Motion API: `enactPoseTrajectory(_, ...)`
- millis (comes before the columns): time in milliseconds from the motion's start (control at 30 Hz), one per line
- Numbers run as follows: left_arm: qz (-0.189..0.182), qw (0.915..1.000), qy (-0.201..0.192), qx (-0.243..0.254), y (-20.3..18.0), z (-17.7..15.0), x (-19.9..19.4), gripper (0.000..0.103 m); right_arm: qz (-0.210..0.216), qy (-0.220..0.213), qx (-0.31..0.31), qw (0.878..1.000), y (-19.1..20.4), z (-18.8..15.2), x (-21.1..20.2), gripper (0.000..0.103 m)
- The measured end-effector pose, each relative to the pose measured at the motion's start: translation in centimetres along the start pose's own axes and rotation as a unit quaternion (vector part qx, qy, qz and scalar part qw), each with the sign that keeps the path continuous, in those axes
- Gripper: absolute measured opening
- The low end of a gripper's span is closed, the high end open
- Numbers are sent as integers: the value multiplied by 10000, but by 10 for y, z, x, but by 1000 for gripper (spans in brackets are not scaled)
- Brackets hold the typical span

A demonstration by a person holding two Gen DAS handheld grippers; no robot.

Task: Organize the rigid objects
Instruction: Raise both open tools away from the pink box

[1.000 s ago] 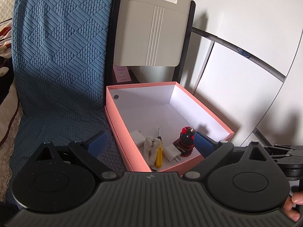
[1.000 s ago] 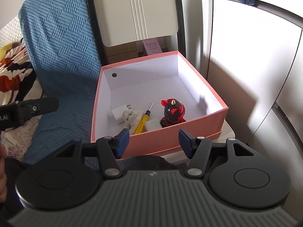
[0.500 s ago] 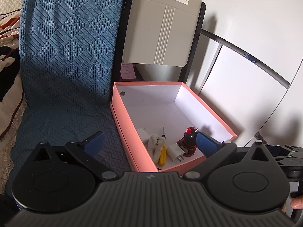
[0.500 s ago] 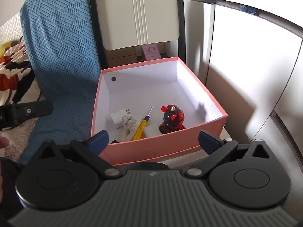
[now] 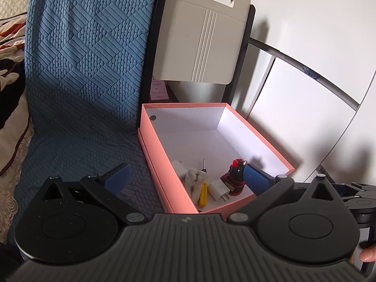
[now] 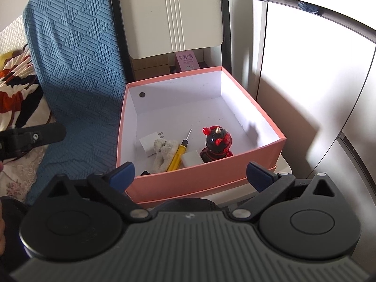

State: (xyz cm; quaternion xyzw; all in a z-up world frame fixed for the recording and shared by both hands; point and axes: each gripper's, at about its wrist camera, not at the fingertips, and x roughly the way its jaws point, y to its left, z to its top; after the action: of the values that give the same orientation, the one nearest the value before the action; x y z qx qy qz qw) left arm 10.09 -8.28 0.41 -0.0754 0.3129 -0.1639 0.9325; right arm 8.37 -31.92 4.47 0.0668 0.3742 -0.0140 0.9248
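1. Right gripper (image 6: 189,172): jaws were about half closed a second ago, now spread wide and empty, hanging just outside the near wall of the pink box (image 6: 202,181).
2. Left gripper (image 5: 185,176): wide open and empty, same as before. Its view has shifted slightly; the box (image 5: 169,183) sits lower right.
3. Box contents unmoved, clustered at the near end: two white chargers (image 6: 147,144) (image 6: 192,158), a fuzzy white toy (image 6: 162,151), a yellow screwdriver (image 6: 178,154), and a red-black figure (image 6: 216,145) standing upright.
4. Box sits beside a blue blanket (image 6: 75,70), below a beige panel (image 6: 174,14).
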Motion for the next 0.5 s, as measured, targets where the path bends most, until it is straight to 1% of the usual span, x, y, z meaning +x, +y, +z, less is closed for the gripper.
enactPoseTrajectory(133, 58, 9999, -34, 78, -3, -1, 0, 103, -11, 10, 17, 10000, 0, -1, 0, 103)
enactPoseTrajectory(267, 36, 10000, -57, 57, -2, -2, -1, 103, 6, 30, 16, 10000, 0, -1, 1, 103)
enactPoseTrajectory(500, 100, 9999, -96, 28, -1, -2, -1, 103, 8, 42, 15, 10000, 2, -2, 2, 103)
